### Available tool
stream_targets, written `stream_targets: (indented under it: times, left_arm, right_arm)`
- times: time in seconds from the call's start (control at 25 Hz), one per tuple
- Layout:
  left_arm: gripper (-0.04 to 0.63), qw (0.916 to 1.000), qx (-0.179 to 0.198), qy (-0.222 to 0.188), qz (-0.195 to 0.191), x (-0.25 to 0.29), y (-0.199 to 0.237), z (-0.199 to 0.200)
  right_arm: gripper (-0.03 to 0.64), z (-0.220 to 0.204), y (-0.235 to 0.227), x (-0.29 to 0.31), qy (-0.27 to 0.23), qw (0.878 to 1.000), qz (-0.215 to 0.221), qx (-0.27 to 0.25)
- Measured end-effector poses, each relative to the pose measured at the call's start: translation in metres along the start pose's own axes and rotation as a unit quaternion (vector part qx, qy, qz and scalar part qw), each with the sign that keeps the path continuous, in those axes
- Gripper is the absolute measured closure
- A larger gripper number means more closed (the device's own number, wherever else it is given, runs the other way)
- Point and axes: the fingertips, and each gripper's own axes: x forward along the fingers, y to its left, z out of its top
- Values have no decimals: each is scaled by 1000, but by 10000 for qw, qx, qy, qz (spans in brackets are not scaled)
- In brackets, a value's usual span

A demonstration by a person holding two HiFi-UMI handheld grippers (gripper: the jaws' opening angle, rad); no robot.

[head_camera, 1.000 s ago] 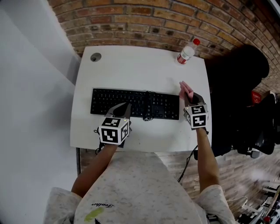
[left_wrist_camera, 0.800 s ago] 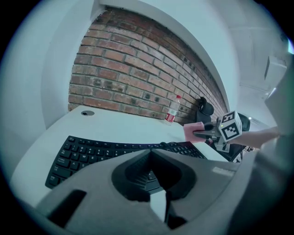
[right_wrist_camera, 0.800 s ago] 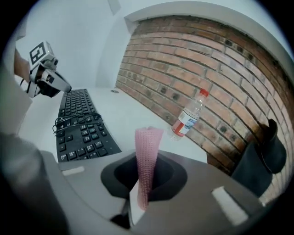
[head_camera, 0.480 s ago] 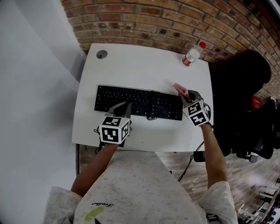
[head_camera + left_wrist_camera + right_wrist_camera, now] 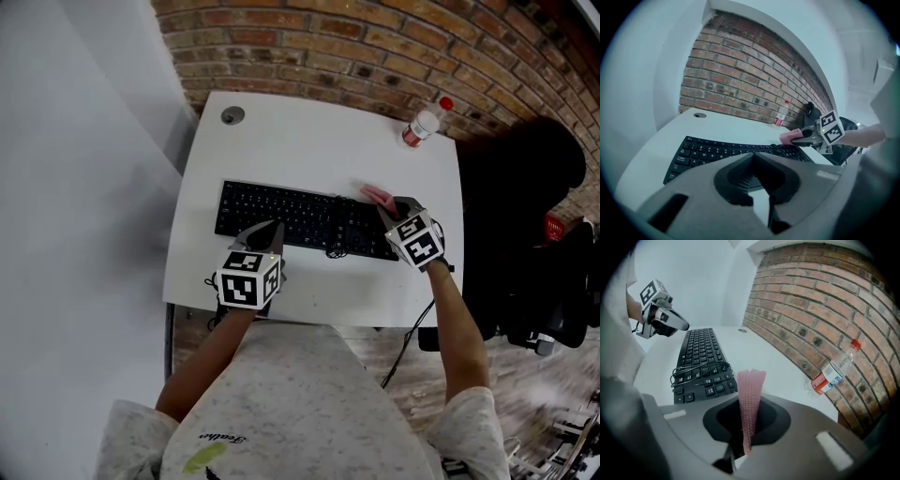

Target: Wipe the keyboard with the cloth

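From the head view, a white worktop [image 5: 309,141] stands against a brick wall [image 5: 356,47]. A long black keyboard [image 5: 300,217] lies flat across it, with a thin black cable [image 5: 337,251] bunched on its right part. The left gripper [image 5: 269,232] sits over the keyboard's near edge. The right gripper [image 5: 389,208] is over the keyboard's right end and holds a pink cloth [image 5: 375,196]. A clear plastic bottle [image 5: 424,123] with a red cap and red label stands at the far right corner. A small round grey hole cover [image 5: 232,115] sits at the far left.

In the left gripper view, the grey fingers [image 5: 717,187] are closed tip to tip with nothing between them. They point over the rows of keys. Across the keyboard, the right gripper [image 5: 806,135] holds the cloth [image 5: 790,136] just above the last keys. I cannot tell if the cloth touches them.

In the right gripper view, the fingers [image 5: 801,427] are pinched tight on the cloth [image 5: 750,399]. It sticks up as a thin folded strip with a bumpy, waffle-like weave. The keyboard [image 5: 701,357] and the looped cable [image 5: 698,371] lie just past it. The bottle [image 5: 832,371] stands off to the right by the bricks.
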Motion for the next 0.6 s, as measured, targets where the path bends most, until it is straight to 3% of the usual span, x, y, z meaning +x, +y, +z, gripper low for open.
stream_targets:
  times: [0.6]
  left_arm:
    - [599,9998,-147,-73,135,-16,21,-3]
  right_arm:
    - [591,42,28,25,73,9982,580,-134]
